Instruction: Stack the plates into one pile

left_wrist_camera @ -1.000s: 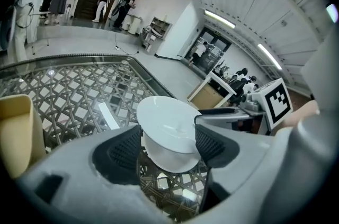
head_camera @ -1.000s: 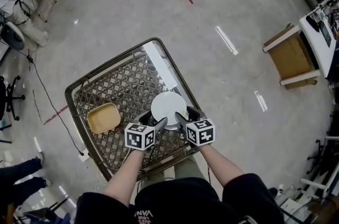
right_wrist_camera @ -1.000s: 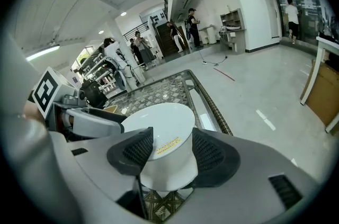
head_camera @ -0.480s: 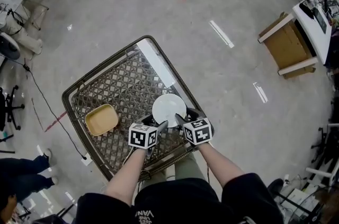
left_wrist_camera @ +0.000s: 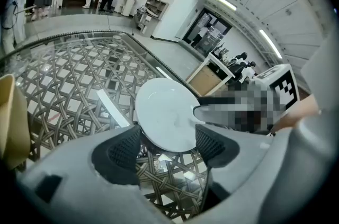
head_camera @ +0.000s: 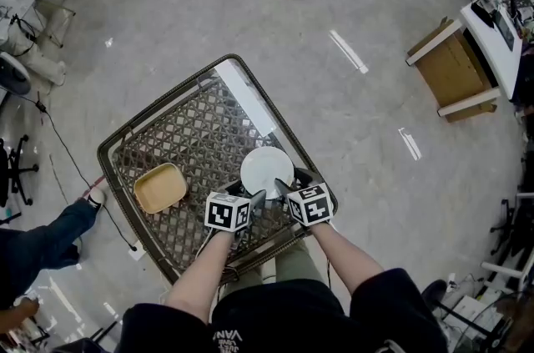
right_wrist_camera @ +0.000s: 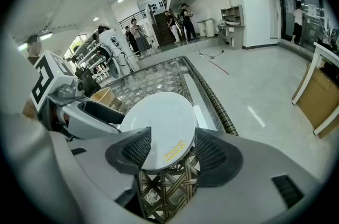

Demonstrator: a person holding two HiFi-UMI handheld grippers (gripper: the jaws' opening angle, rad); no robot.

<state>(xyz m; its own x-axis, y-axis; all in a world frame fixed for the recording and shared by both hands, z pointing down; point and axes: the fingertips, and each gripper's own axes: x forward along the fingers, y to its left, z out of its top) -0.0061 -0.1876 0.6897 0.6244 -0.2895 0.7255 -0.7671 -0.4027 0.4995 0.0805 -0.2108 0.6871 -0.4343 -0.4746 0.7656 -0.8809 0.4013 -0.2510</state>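
Observation:
A round white plate (head_camera: 267,168) lies near the front right of a glass-topped wicker table (head_camera: 125,134). A tan square dish (head_camera: 162,186) sits apart from it at the front left. My left gripper (head_camera: 254,199) and right gripper (head_camera: 280,187) meet at the plate's near edge. In the left gripper view the plate (left_wrist_camera: 164,112) rests just beyond the open left gripper (left_wrist_camera: 168,146), with the tan dish (left_wrist_camera: 11,117) at the far left. In the right gripper view the plate's near rim (right_wrist_camera: 161,119) lies between the right gripper's (right_wrist_camera: 168,150) jaws, which are opening; the pads do not press it.
A wooden box (head_camera: 455,80) stands on the floor to the right, beside a white bench (head_camera: 501,17). A cable (head_camera: 67,134) runs along the floor left of the table. A person's leg (head_camera: 50,234) is at the left edge. People stand far off in the hall.
Both grippers sank a little toward the table at the plate's near edge, then held still. A person's leg has stepped in at the left edge.

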